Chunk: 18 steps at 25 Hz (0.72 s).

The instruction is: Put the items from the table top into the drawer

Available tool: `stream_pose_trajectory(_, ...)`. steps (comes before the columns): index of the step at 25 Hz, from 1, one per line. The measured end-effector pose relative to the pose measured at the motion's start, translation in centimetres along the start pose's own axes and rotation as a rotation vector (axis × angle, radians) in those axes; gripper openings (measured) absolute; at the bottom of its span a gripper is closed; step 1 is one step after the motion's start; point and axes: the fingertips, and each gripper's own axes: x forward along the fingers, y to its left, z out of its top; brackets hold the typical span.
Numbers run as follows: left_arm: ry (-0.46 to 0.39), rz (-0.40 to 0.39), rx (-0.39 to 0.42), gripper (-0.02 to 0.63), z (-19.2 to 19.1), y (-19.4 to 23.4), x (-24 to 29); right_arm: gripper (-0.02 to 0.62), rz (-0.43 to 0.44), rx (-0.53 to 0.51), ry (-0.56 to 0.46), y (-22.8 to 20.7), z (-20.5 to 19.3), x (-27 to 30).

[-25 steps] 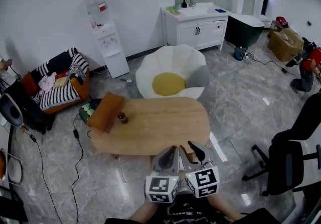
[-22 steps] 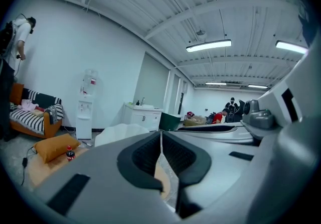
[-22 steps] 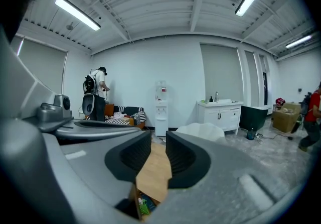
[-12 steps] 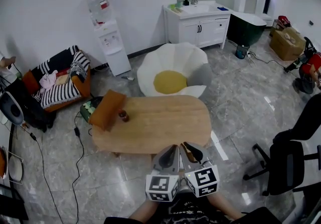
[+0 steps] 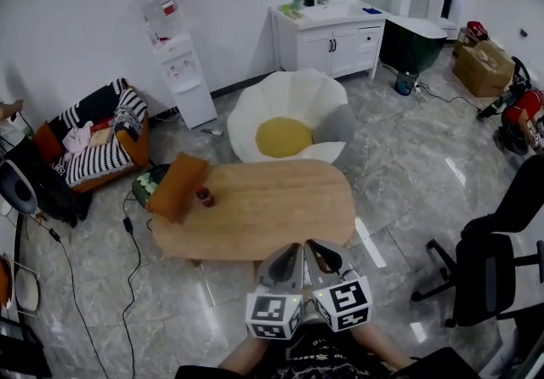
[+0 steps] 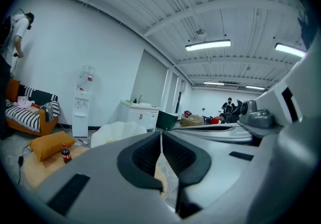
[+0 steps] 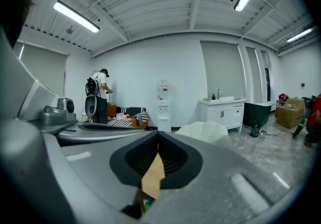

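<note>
- Head view, from high up: a long wooden table (image 5: 255,209) on a shiny grey floor.
- Near the table's left end, a small bottle (image 5: 203,196) with a red cap and a dark drink inside, standing up straight.
- Just beside the bottle, on its left, an orange cushion (image 5: 177,186), lying partly past the table's edge.
- Left gripper (image 5: 294,250) and right gripper (image 5: 313,246) close side by side at the table's near edge, well apart from the bottle and pointing across the table.
- Left gripper view: jaws pressed together with only a thin line between them, holding nothing; bottle and cushion small and far off at the lower left.
- Right gripper view: jaws just now closing and already pressed together, nothing caught between them; a bit of the wooden tabletop peeking out below them.
- Behind the table, a white flower-shaped chair (image 5: 287,124) with a yellow middle.
- By the far wall, a white water dispenser (image 5: 174,63) and a white sink cabinet (image 5: 336,33).
- Off to the left, a striped sofa (image 5: 93,144) with clothes on it.
- Off to the right, a black office chair (image 5: 493,263).
</note>
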Motion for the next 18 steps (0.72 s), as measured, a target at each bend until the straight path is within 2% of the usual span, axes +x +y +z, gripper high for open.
stream_pose_trajectory(18, 0.025, -0.012, -0.016, 0.011, -1.1, 0.1, 0.2, 0.003, -0.007, 0.000, 0.009, -0.4, -0.9, 0.2)
